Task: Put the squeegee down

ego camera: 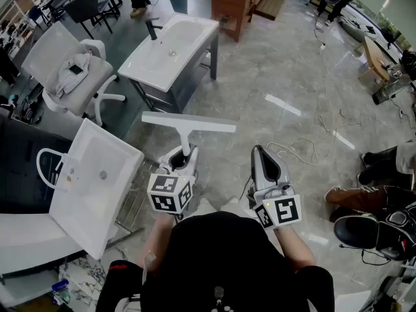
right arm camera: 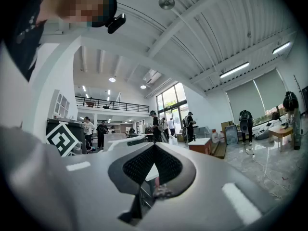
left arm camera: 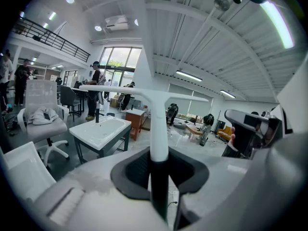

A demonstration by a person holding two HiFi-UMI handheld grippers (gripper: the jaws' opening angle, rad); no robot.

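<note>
The left gripper (ego camera: 184,160) has its 2 jaws clamped on the handle of the white T-shaped plastic squeegee (ego camera: 188,125), held in mid-air with its blade crosswise above the grey stone floor (ego camera: 273,77), seemingly carried clear until a resting spot such as the white rectangular washbasin (ego camera: 170,47) ahead is chosen, while the right gripper (ego camera: 266,164) rides alongside, jaws together on nothing, apparently just kept out of the way. Only the head view shows the squeegee well apart from any surface; the left gripper view shows the pads pinching the handle, and the right gripper view confirms closed, empty jaws
</note>
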